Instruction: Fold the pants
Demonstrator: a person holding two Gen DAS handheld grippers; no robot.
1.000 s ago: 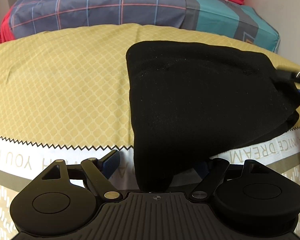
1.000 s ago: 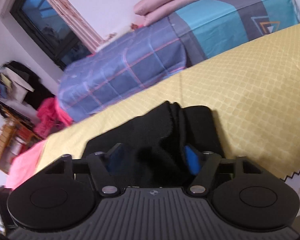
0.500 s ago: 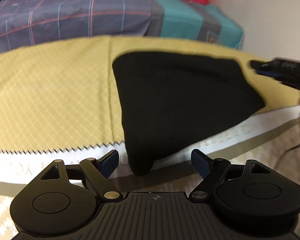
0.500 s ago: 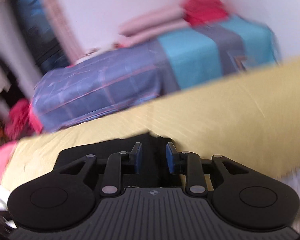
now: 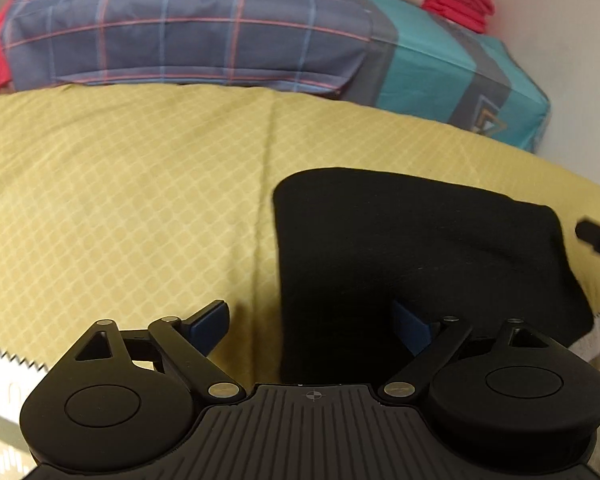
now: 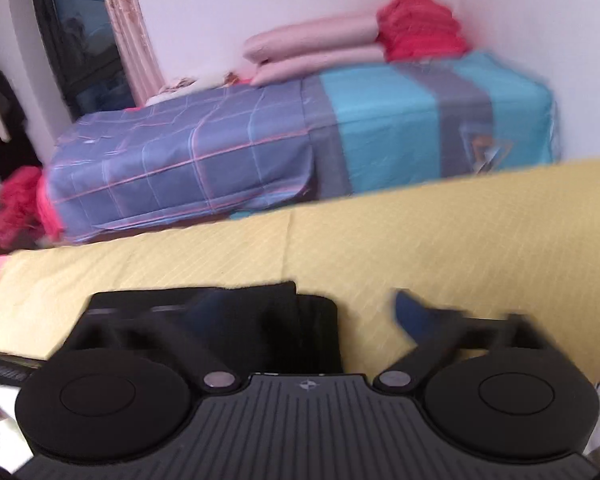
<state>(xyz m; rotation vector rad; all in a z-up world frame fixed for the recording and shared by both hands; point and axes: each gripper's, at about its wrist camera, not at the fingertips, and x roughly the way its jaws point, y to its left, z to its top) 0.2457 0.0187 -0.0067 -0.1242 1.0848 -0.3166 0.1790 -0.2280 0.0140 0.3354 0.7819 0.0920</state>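
On the yellow quilted cover (image 5: 132,200) lie the black pants (image 5: 412,248), folded into a compact dark slab with a straight left edge and a sloping right side. The pants sit toward the near edge of the cover, close to its white zigzag border (image 5: 4,356).

The left claw (image 5: 312,320) stands wide apart and grips nothing: its left blue pad hangs over bare cover just beside the pants' left edge, while its right blue pad sits over the black cloth. At the far right of the left wrist view, a dark piece of the other tool (image 5: 598,238) shows just past the pants' right corner.

From the right wrist view, which is blurred, the right claw (image 6: 300,316) also stands wide. The pants (image 6: 260,320) lie under its left finger, and its right finger sits over bare cover beside the cloth; neither pinches the fabric.

Beyond the cover, well apart from the pants, a bed (image 5: 188,28) carries a blue plaid sheet, a teal and grey section, pink pillows (image 6: 316,48) and a red folded pile (image 6: 420,28).
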